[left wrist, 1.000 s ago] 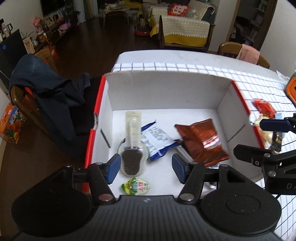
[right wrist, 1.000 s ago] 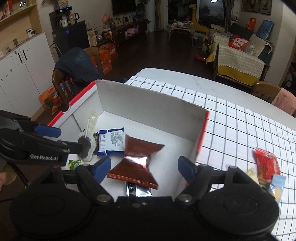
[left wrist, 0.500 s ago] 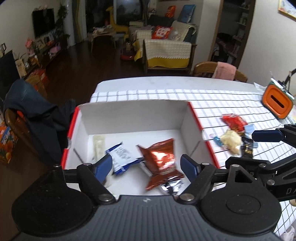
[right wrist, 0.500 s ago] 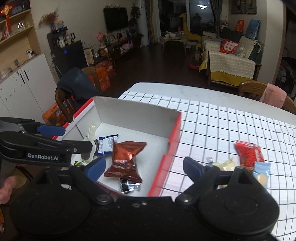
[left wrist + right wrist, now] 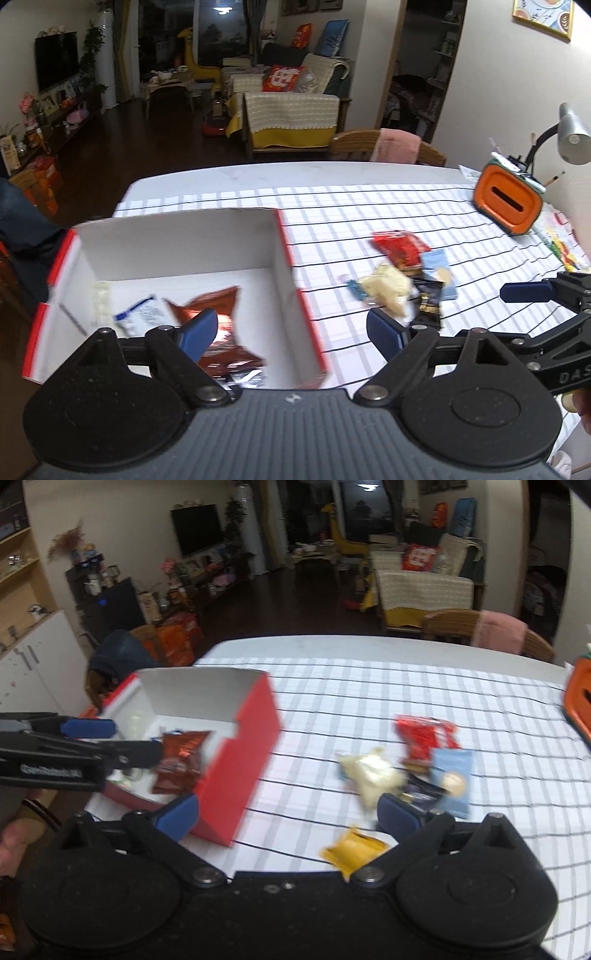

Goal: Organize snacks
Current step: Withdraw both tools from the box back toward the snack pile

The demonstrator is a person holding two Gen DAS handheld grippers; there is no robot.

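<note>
Red-walled box (image 5: 295, 314) sits under and behind the left gripper (image 5: 291, 332), already holding a brown foil bag (image 5: 218, 332) and a blue-and-white packet (image 5: 142, 315). Loose snacks lie ahead of the right gripper (image 5: 288, 814) on the checked tabletop (image 5: 369, 686): a pale crinkly packet (image 5: 369, 775) just beyond its right finger (image 5: 397, 816), a red packet (image 5: 424, 736) further out, a light blue sachet (image 5: 452, 775) beside that, a dark wrapper (image 5: 421, 790) tucked under the pile, and a yellow packet (image 5: 352, 851) close in, almost at the finger's base.

Judged step: reaching out for the next snack to box. Best done by picking one packet only, probably the yellow one or the pale one as nearest, lowering so both fingers straddle it, and pinching across the flat middle, not a slippery sealed edge. Overlapping pieces risk coming up together or sliding off; worth approaching from the free side of the pile.

Both pairs of fingers spread wide, having just been opening, with nothing between them and nothing touched. Left fingers (image 5: 199, 332) hang over the box's right wall, one above the brown bag, the other above bare cloth short of the pile.
</note>
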